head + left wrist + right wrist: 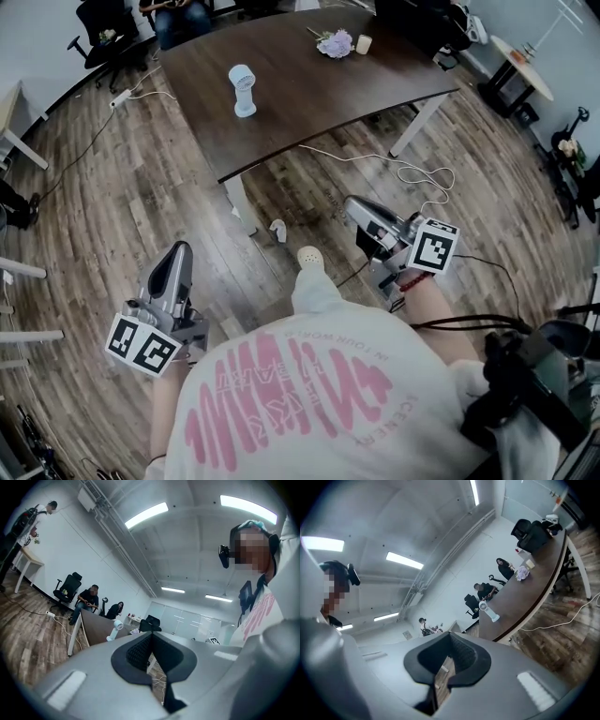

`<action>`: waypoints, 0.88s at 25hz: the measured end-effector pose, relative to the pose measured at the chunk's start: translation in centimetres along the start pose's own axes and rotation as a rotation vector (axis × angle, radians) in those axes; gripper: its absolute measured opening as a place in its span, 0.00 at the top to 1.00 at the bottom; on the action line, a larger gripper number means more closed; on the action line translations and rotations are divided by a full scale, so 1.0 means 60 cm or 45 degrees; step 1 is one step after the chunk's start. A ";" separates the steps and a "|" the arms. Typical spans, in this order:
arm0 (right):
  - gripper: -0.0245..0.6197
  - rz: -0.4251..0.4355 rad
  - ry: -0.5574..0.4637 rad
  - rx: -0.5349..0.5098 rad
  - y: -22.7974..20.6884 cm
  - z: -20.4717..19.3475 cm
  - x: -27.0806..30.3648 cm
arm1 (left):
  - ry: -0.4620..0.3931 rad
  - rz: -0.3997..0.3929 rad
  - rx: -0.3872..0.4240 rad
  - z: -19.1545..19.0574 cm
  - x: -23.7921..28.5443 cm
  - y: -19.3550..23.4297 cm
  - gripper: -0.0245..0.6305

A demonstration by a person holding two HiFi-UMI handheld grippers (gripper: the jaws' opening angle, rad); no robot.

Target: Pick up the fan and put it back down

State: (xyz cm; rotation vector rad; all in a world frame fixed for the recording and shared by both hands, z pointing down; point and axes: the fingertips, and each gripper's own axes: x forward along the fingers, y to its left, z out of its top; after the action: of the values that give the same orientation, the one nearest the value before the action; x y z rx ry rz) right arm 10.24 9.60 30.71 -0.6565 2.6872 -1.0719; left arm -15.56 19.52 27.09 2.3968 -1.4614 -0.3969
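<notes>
The small white fan (242,90) stands upright on the dark brown table (309,103), toward its left part. It also shows as a small shape in the left gripper view, fan (116,629), and in the right gripper view, fan (488,610). Both grippers hang over the wooden floor, well short of the table. My left gripper (179,251) points toward the table, jaws shut with nothing between them (151,635). My right gripper (351,206) is also shut and empty (451,634). Neither touches the fan.
Purple flowers (335,43) and a candle (363,44) lie at the table's far end. A white cable (412,173) snakes over the floor by the table leg (238,202). Office chairs (103,33) and seated people (86,599) are behind the table. A round side table (521,54) stands at right.
</notes>
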 end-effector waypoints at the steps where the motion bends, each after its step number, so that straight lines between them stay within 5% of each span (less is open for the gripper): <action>1: 0.95 0.010 -0.008 0.009 -0.002 0.006 0.004 | -0.003 0.010 -0.002 0.001 -0.001 0.001 0.93; 13: 0.95 0.121 0.160 -0.055 -0.040 0.028 0.101 | -0.062 0.184 0.021 0.013 -0.001 0.039 0.93; 22: 0.95 0.205 0.238 -0.057 -0.102 0.112 0.206 | -0.095 0.313 0.023 0.048 0.067 0.086 0.93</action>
State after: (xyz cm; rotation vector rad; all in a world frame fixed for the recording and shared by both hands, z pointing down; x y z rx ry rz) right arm 3.43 -4.16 30.08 -0.3536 2.8704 -1.0834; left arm -19.08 13.36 26.20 2.2004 -1.7740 -0.4181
